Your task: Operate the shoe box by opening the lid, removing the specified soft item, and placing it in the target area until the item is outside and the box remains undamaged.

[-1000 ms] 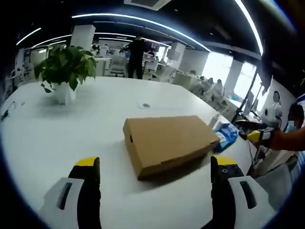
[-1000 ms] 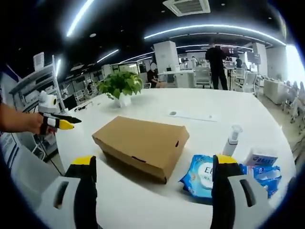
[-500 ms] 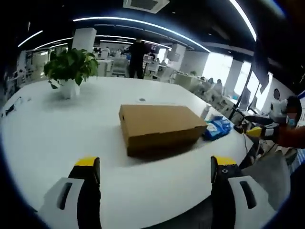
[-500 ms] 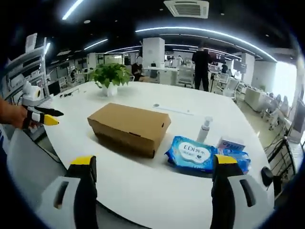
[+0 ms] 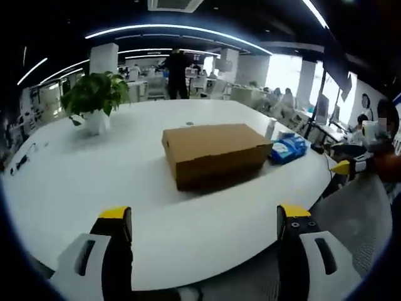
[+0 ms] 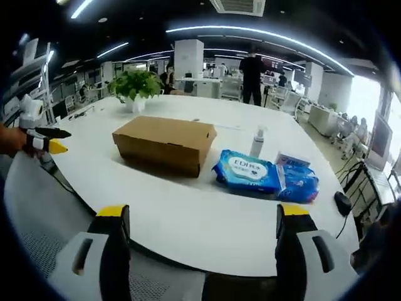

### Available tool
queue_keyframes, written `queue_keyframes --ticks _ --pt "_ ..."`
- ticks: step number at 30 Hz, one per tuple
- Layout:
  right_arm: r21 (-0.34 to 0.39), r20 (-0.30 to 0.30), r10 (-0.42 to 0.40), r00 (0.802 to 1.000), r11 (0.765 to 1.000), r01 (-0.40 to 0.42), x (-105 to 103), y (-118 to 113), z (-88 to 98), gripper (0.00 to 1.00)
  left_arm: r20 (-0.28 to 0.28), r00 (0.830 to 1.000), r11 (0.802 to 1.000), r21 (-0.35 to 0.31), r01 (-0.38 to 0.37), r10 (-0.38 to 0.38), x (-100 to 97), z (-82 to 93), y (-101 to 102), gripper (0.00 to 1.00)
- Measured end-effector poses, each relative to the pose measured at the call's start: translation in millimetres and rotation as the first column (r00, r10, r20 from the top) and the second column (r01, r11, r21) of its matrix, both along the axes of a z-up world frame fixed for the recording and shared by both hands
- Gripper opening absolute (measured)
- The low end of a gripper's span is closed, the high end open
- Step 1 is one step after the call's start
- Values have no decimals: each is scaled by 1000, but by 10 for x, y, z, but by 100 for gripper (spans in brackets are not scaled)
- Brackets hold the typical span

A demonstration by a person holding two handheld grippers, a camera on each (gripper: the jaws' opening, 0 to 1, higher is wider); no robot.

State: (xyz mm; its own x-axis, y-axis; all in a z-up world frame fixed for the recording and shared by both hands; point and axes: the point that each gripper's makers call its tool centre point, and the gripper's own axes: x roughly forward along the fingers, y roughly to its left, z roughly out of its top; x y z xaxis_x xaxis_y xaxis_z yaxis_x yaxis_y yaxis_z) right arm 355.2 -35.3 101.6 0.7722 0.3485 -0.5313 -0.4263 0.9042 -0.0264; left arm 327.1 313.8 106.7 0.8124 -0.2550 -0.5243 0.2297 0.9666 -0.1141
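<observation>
The closed brown cardboard shoe box (image 5: 215,152) sat mid-way across the round white table (image 5: 94,182), well beyond the left gripper (image 5: 204,241) and right gripper (image 6: 199,241), both wide-jawed and empty, so a hasty lid grab could crease it.

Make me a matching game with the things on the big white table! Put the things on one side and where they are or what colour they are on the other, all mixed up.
Things:
1. shoe box
2. wipes pack
3. potted plant
4. pump bottle

Clues:
A. green leaves in a white pot, at the far side of the table
B. blue and soft, lying flat beside the box
C. brown cardboard, lid shut
D. small and white, standing upright behind the blue pack

Right pairs: 1-C, 2-B, 3-A, 4-D
</observation>
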Motion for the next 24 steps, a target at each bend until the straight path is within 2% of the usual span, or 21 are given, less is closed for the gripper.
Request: queue_keyframes --ticks 3,6,9,12,19,24 --pt "43 -7 -6 1000 999 6 -6 70 19 88 -1 999 999 -30 -35 35 5 15 14 98" --pt "30 6 5 1000 1000 -5 -5 89 32 85 19 1000 1000 21 -4 4 26 19 14 94" --pt "24 5 4 1000 1000 -4 -19 69 2 81 -12 1000 1000 27 11 -11 2 -78 -17 90" --pt "12 1 18 1000 1000 -18 -42 71 -21 78 -35 999 1000 3 9 -9 -29 -119 -24 87" --pt "-9 0 39 999 999 -39 -55 92 -31 78 -45 999 1000 22 -2 3 -35 -161 6 92" --pt "-16 -5 47 999 999 -47 -55 101 -40 78 -50 999 1000 23 -2 3 -31 -191 13 92"
